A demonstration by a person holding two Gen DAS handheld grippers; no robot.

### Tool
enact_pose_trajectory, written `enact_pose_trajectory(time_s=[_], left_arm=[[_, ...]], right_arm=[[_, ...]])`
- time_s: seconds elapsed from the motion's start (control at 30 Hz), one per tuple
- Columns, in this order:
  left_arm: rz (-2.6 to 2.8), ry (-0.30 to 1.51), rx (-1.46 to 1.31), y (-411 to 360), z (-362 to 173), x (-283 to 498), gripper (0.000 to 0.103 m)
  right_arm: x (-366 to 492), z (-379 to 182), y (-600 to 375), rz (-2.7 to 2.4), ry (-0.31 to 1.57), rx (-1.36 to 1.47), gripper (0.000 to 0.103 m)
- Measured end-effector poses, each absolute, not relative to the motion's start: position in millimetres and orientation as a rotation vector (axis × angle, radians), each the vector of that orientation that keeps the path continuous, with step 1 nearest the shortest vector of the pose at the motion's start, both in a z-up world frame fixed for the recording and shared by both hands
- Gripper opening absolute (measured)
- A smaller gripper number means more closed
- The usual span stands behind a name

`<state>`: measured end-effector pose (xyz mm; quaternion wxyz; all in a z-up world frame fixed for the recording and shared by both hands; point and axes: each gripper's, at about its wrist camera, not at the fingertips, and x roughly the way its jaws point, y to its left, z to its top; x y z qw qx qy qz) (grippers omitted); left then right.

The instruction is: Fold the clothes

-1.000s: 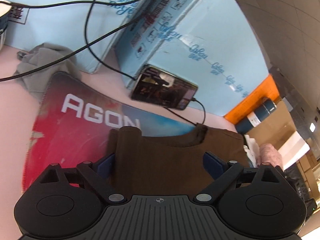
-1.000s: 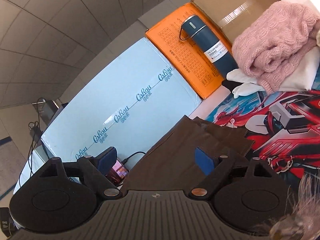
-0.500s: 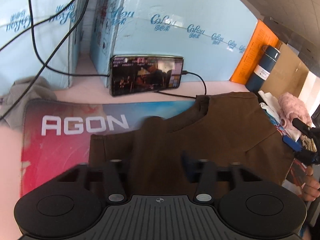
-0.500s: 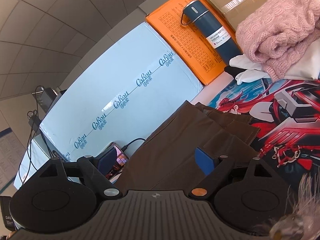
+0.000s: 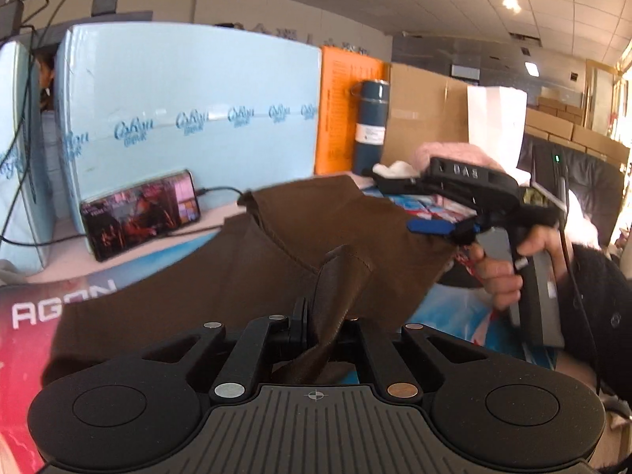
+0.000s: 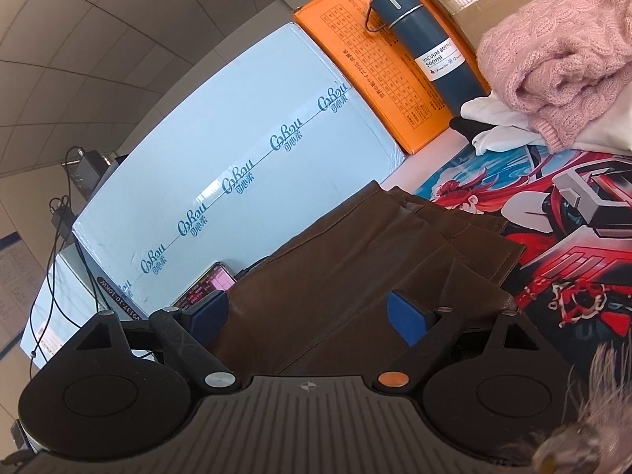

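A brown garment (image 5: 335, 229) lies on a printed desk mat (image 5: 43, 316), partly raised. My left gripper (image 5: 324, 324) is shut on a bunched fold of it, and the cloth rises up between the fingers. In the right wrist view the brown garment (image 6: 355, 260) shows several stacked folded edges. My right gripper (image 6: 306, 314) hovers over it, open, with its blue pads (image 6: 407, 318) wide apart. The left wrist view shows the right gripper (image 5: 454, 229) in a person's hand (image 5: 497, 272) at the garment's right edge.
A phone (image 5: 140, 213) with a cable leans on light blue boxes (image 5: 189, 118) at the back. An orange box (image 5: 343, 110) and a dark blue vacuum bottle (image 6: 430, 43) stand behind. A pink sweater (image 6: 561, 59) rests on white clothes (image 6: 497, 126) at the right.
My left gripper went from open to shut on the brown garment and has lifted and tilted up with the fold. The right gripper stays open and has barely moved.
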<state>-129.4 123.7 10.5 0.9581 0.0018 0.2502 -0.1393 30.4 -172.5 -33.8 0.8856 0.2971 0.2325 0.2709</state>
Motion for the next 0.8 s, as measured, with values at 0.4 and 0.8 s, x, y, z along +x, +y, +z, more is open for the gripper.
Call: enact_pose_trajectory(time_s=[0.4, 0.8], left_arm=[[-0.322, 0.596, -0.098, 138, -13, -122, 0.004], [-0.313, 0.509, -0.153, 157, -5, -134, 0.005]], right_arm=[[99, 2, -103, 0.606, 0.771, 0.801, 0.090], [121, -4, -31, 0.342, 1.001, 0.489, 0.014]])
